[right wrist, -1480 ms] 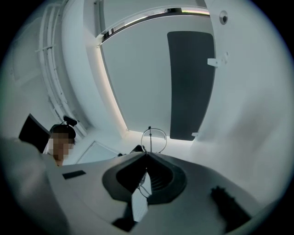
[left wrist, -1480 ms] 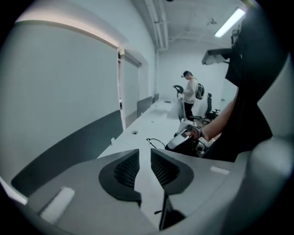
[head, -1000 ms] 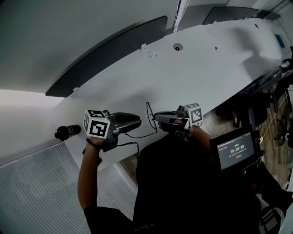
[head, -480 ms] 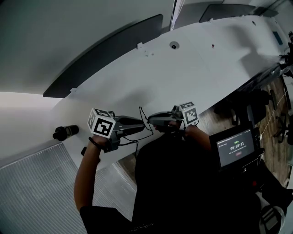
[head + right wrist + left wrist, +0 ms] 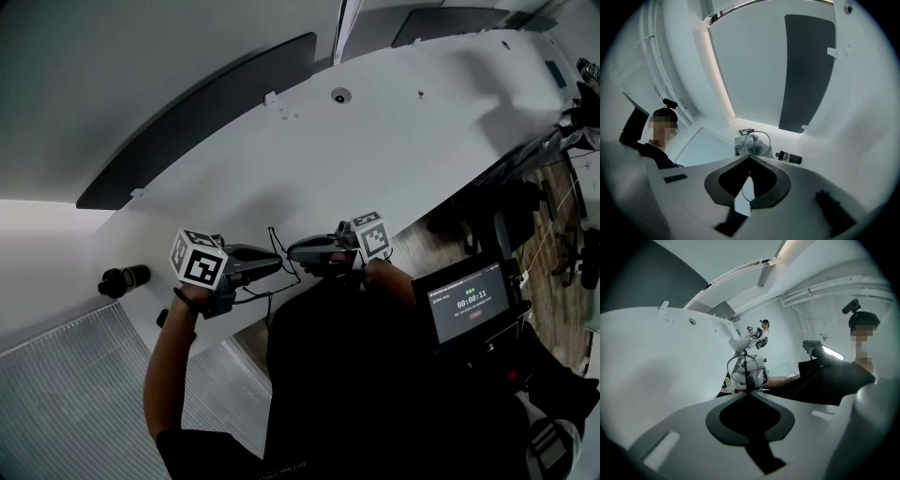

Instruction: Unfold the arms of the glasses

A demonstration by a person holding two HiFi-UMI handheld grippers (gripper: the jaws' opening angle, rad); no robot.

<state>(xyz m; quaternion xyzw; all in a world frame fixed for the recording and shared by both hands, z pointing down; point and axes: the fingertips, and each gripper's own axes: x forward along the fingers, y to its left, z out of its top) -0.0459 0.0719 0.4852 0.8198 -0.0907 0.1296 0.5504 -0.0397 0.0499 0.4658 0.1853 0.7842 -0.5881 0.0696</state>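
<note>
While the white desk (image 5: 375,159) sweeps ahead of me from 9 o'clock round to 2, both my tools meet at its near edge. A lit screen (image 5: 467,305) sits at 4 o'clock of my right hand. My left tool (image 5: 746,393) has just been closing, and its jaws are now pinched together on the thin wire of the glasses (image 5: 746,373). My right tool (image 5: 749,157) comes in from the opposite side, jaws nipped tight on the frame too, one round rim showing just past them. At 9 o'clock of the left tool, well apart, a black cylinder (image 5: 122,278) lies on the desk. The glasses are held between the two tools.
</note>
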